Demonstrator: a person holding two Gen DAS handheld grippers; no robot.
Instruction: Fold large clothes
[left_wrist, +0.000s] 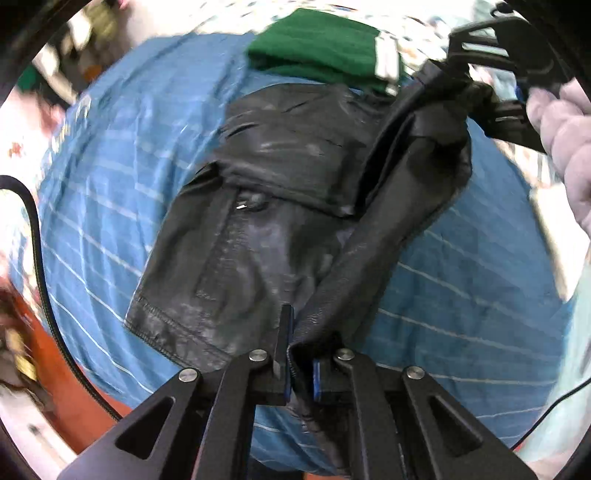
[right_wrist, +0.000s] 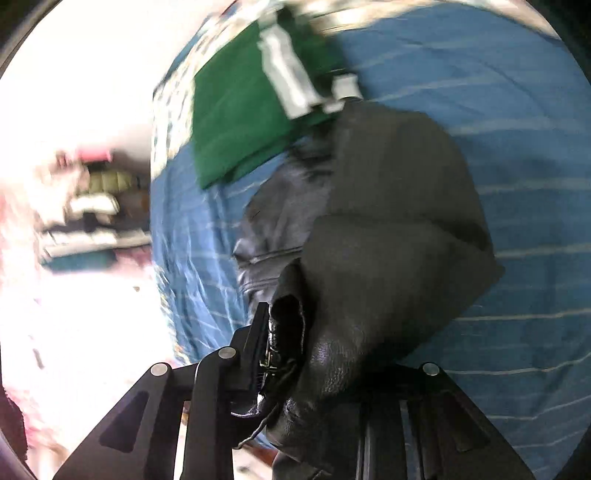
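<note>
A black leather jacket (left_wrist: 258, 229) lies partly folded on a blue striped bedsheet (left_wrist: 110, 192). My left gripper (left_wrist: 301, 354) is shut on the jacket's near edge, and a lifted strip of it runs up to the right. My right gripper (left_wrist: 476, 70) shows at the top right of the left wrist view, gripping the far end of that strip. In the right wrist view my right gripper (right_wrist: 291, 339) is shut on a bunched part of the jacket (right_wrist: 388, 229), which drapes over and hides its right finger.
A folded green garment (left_wrist: 321, 48) with white trim lies on the sheet beyond the jacket; it also shows in the right wrist view (right_wrist: 236, 110). A black cable (left_wrist: 37, 240) hangs at the left. Cluttered shelves (right_wrist: 88, 210) stand beyond the bed's edge.
</note>
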